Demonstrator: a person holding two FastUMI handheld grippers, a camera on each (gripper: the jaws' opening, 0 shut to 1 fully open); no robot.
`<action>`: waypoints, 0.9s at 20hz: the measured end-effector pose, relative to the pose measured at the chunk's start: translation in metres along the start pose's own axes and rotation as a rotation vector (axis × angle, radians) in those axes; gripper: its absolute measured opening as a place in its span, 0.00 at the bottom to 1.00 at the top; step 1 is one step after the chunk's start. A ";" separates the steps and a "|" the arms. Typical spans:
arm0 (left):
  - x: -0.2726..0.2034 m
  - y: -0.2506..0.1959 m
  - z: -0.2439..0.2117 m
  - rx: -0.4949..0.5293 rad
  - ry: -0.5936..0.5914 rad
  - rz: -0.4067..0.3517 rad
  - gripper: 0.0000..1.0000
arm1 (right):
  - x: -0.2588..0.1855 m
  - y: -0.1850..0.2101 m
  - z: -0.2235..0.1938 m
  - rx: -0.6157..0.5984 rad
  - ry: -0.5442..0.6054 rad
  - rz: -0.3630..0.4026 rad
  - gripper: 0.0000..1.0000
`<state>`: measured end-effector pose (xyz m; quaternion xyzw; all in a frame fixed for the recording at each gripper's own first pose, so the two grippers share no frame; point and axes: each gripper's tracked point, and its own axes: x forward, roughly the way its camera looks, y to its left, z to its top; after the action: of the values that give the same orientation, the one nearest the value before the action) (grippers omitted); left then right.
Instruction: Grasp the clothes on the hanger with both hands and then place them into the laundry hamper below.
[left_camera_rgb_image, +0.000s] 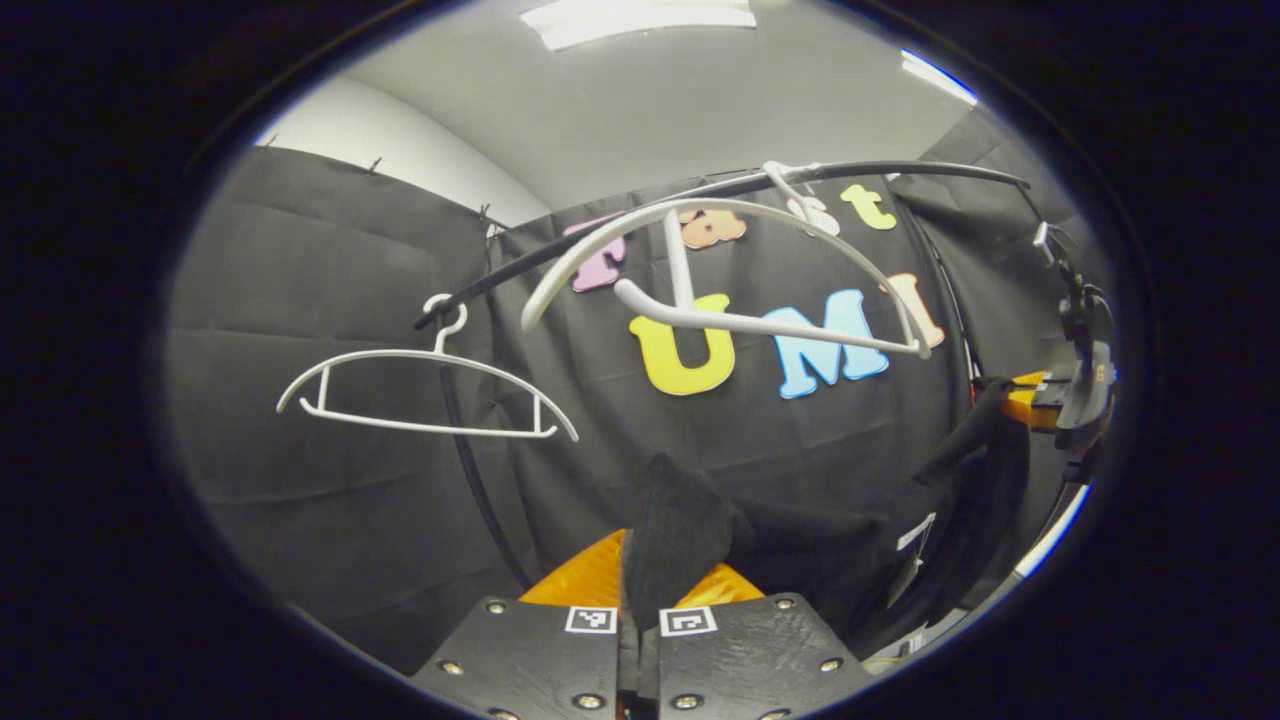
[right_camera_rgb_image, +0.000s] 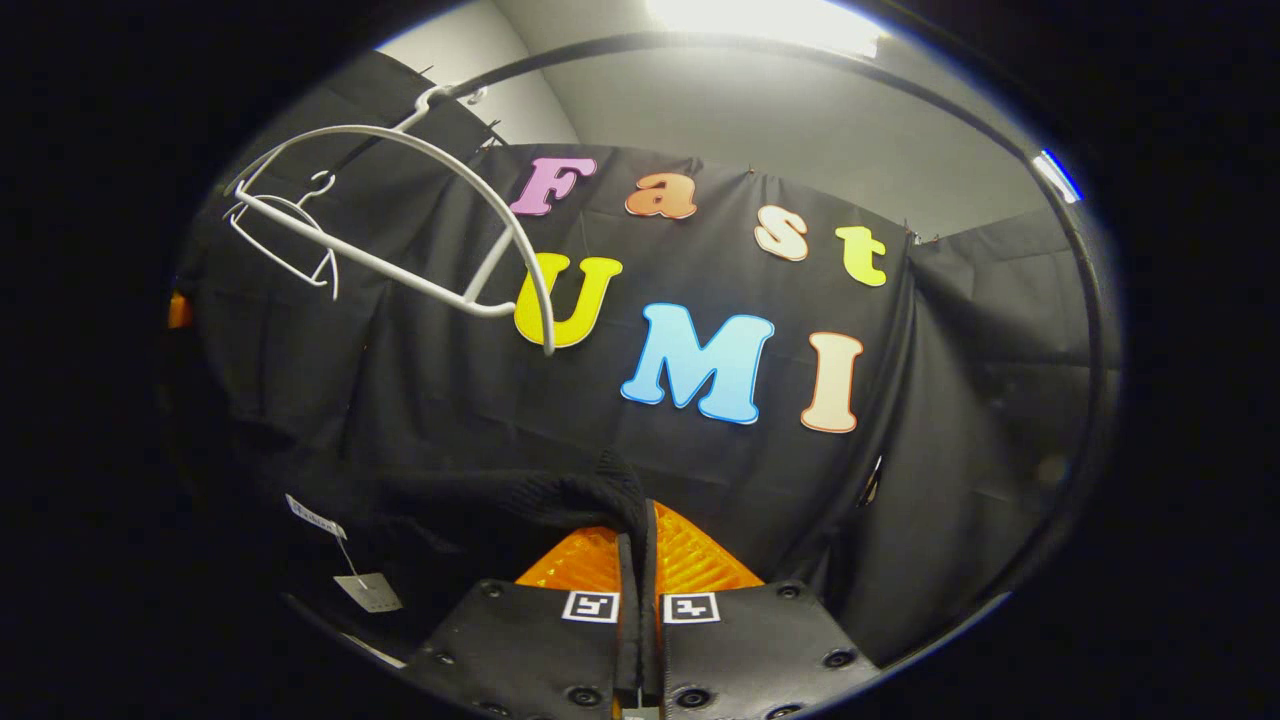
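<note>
A black knit garment (left_camera_rgb_image: 800, 550) hangs stretched between my two grippers, off its hanger. My left gripper (left_camera_rgb_image: 638, 590) is shut on one end of it, with the cloth bunched up between the fingers. Far right in the left gripper view, the right gripper (left_camera_rgb_image: 1040, 400) holds the other end. In the right gripper view, my right gripper (right_camera_rgb_image: 640, 560) is shut on the black garment (right_camera_rgb_image: 480, 510), which sags to the left with a paper tag (right_camera_rgb_image: 368, 592) dangling. A bare white hanger (left_camera_rgb_image: 720, 290) swings tilted on the black rail (left_camera_rgb_image: 900, 170); the same hanger (right_camera_rgb_image: 400, 230) shows up top left.
A second bare white hanger (left_camera_rgb_image: 425, 395) hangs level on the rail further left, beside a black upright pole (left_camera_rgb_image: 480, 480). In the right gripper view the curved rail (right_camera_rgb_image: 1090, 300) arcs overhead and down the right side. Black cloth walls close in behind.
</note>
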<state>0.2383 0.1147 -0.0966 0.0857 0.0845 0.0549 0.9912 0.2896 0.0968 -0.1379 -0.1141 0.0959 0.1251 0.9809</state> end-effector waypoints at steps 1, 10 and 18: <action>0.002 -0.005 0.001 -0.003 -0.001 -0.010 0.01 | -0.008 0.002 0.001 0.008 -0.001 0.002 0.02; 0.001 -0.046 0.002 -0.052 -0.022 -0.130 0.00 | -0.064 0.043 0.016 0.034 -0.021 0.066 0.02; 0.017 -0.098 -0.009 -0.077 -0.017 -0.248 0.00 | -0.095 0.102 -0.004 0.064 0.027 0.155 0.02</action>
<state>0.2622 0.0222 -0.1254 0.0368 0.0838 -0.0657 0.9936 0.1717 0.1711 -0.1413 -0.0764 0.1215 0.1961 0.9700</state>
